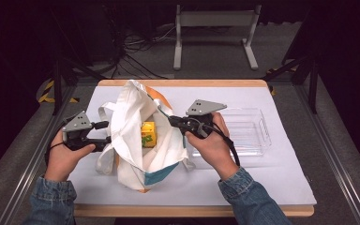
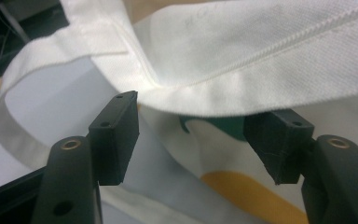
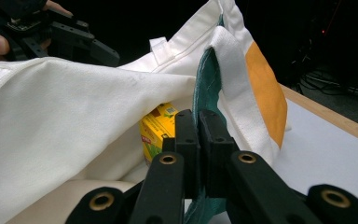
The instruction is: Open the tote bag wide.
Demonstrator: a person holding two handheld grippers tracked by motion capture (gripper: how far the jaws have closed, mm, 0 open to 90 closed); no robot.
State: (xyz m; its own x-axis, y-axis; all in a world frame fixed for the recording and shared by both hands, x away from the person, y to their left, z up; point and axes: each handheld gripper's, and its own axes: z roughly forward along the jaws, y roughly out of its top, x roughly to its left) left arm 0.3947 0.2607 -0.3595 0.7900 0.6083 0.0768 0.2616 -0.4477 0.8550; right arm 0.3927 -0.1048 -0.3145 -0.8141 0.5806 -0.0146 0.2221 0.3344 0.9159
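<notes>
From the high view, a white cloth tote bag (image 1: 138, 136) lies open on the table (image 1: 281, 183) with a yellow carton (image 1: 148, 134) inside, beside a clear plastic tray (image 1: 253, 129). In the left gripper view, the left tool (image 2: 191, 135) gapes around the bag's woven hem without pinching it. In the right gripper view, the right tool (image 3: 198, 135) is clamped on the bag's teal-lined rim.

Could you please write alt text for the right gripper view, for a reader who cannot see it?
The right gripper is shut on the edge of a white tote bag, holding its mouth open. A yellow carton stands inside the bag. Beyond the bag, at upper left, is the left gripper in a hand.
</notes>
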